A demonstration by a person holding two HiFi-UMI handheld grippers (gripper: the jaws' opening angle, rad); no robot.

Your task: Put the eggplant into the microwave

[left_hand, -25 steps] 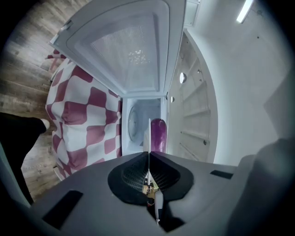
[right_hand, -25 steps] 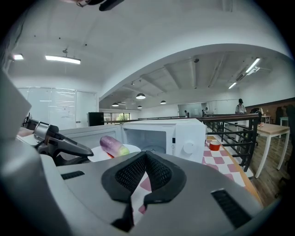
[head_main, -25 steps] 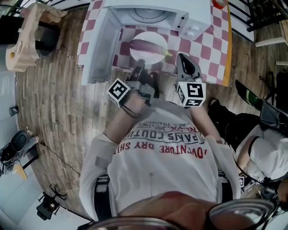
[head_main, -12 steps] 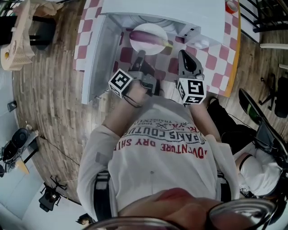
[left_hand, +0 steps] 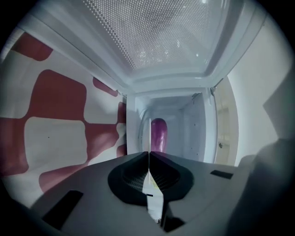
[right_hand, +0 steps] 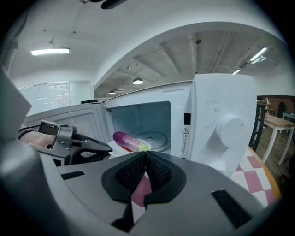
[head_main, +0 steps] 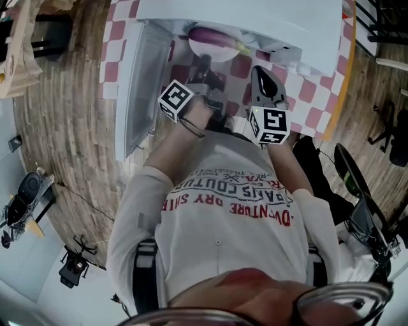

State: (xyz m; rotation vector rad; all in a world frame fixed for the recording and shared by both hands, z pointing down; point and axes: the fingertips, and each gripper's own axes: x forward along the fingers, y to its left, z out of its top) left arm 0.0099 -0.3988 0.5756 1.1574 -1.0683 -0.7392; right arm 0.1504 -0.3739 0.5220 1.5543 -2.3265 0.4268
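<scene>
**Eggplant at the microwave's mouth, riding a plate pinched by one edge**

The eggplant (right_hand: 129, 140) lies lengthwise on a white plate (head_main: 213, 56), loose, with nothing pinning it. It sits right at the opening of the microwave (head_main: 242, 16), and from the head view plate and eggplant look partly under the top edge, so not yet set down. The glass turntable (right_hand: 152, 137) waits just behind.

The left gripper (head_main: 203, 63) is clenched on the plate's near rim, and its own view shows that rim as a thin white line nipped between the pads. The right gripper (head_main: 260, 73) hangs just beside it near the control panel, jaws pressed together on nothing.

Here's the danger, as I read it. It's a one-sided pinch on a thin rim, so the far edge can sag. If it tips, that round eggplant rolls off onto the checked tablecloth (head_main: 306, 89) or the cavity floor.

The rim could also slip out of the pads. The open door (head_main: 137, 89) stands close on the left, so a swing that way clips it. Coming in too low catches the plate on the cavity's sill or knocks the turntable off centre.
</scene>
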